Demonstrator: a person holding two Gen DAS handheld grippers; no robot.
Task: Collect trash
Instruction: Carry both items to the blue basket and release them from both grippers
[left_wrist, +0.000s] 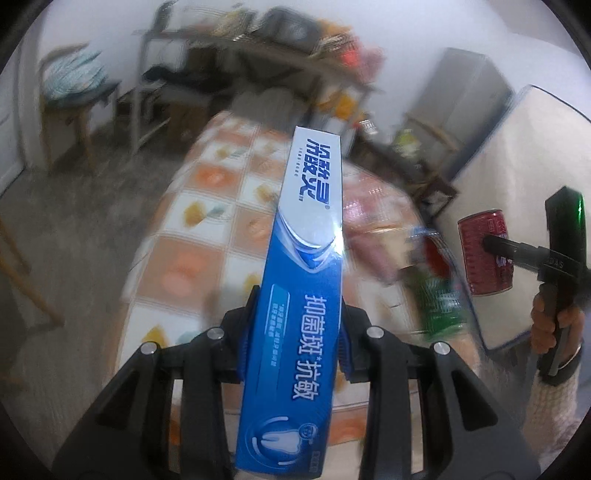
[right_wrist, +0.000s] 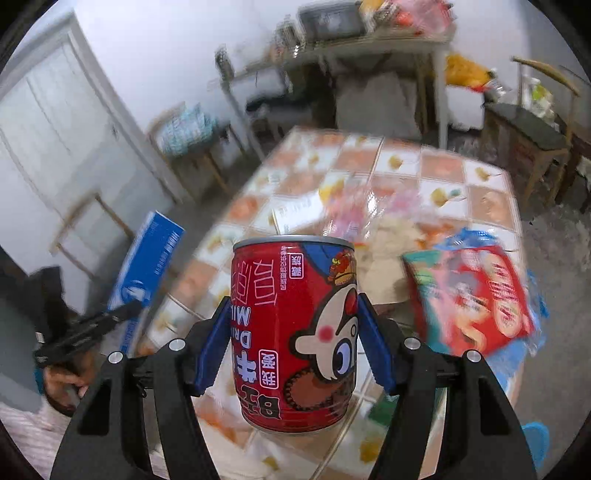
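My left gripper (left_wrist: 293, 334) is shut on a long blue and white toothpaste box (left_wrist: 306, 266), which points away from me, lifted over the table. My right gripper (right_wrist: 293, 347) is shut on a red milk-drink can (right_wrist: 293, 332), held upside down above the table. From the left wrist view the same red can (left_wrist: 485, 254) shows at the right, pinched by the right gripper in a person's hand (left_wrist: 550, 321). The toothpaste box (right_wrist: 147, 273) also shows at the left of the right wrist view.
A table with an orange and white checked cloth (right_wrist: 406, 166) lies below. On it lie a red snack packet (right_wrist: 476, 299), a clear pink wrapper (right_wrist: 365, 210), a white paper (right_wrist: 295, 214) and a green packet (left_wrist: 439, 302). Chairs (left_wrist: 70, 96) and a cluttered shelf (right_wrist: 351, 33) stand behind.
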